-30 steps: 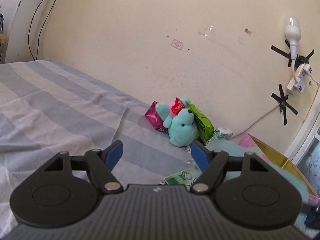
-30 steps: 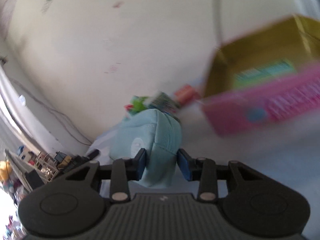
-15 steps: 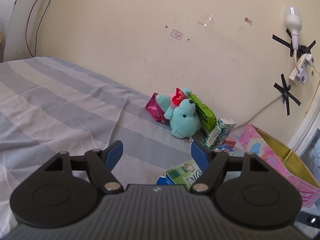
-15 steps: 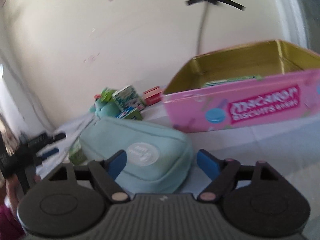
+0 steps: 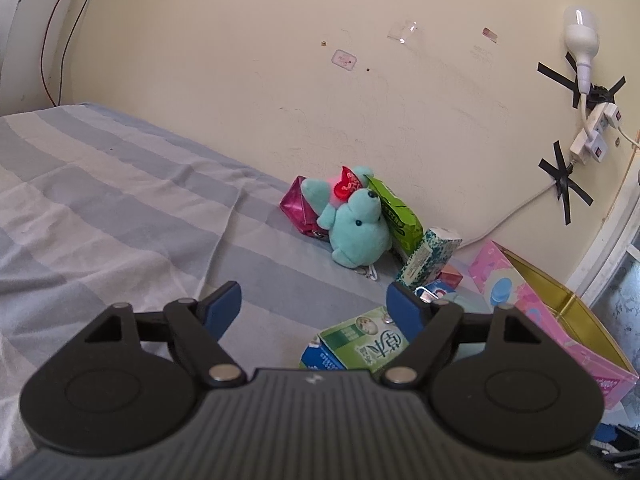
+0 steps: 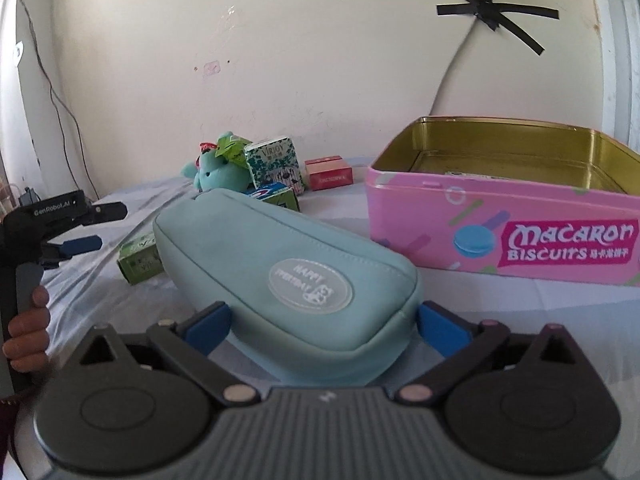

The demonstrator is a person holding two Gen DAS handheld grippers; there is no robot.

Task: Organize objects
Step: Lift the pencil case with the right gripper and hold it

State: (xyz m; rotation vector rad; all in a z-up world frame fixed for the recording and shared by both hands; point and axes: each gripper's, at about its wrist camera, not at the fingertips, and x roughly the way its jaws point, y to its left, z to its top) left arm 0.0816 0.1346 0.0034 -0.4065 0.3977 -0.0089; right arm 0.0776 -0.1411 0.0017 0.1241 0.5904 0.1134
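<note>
Beside the pale teal zipped fabric pouch [image 6: 280, 276] on the striped bed sheet [image 5: 120, 208], the open pink biscuit tin with gold lining [image 6: 504, 224] is holding something flat, hard to identify. Right claw [image 6: 322, 324] has just been opening, now straddling the pouch's end without pinching. Left claw [image 5: 314, 304] is gaping empty.

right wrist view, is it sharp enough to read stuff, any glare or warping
Right wrist view: sharp; "Macaron Biscuits" reads clearly on the pink tin, the wall bows from fisheye distortion, and the gold tin interior shows a mild sheen. Left wrist view: also sharp, evenly lit, with the striped bedsheet curving at the edges.
</note>
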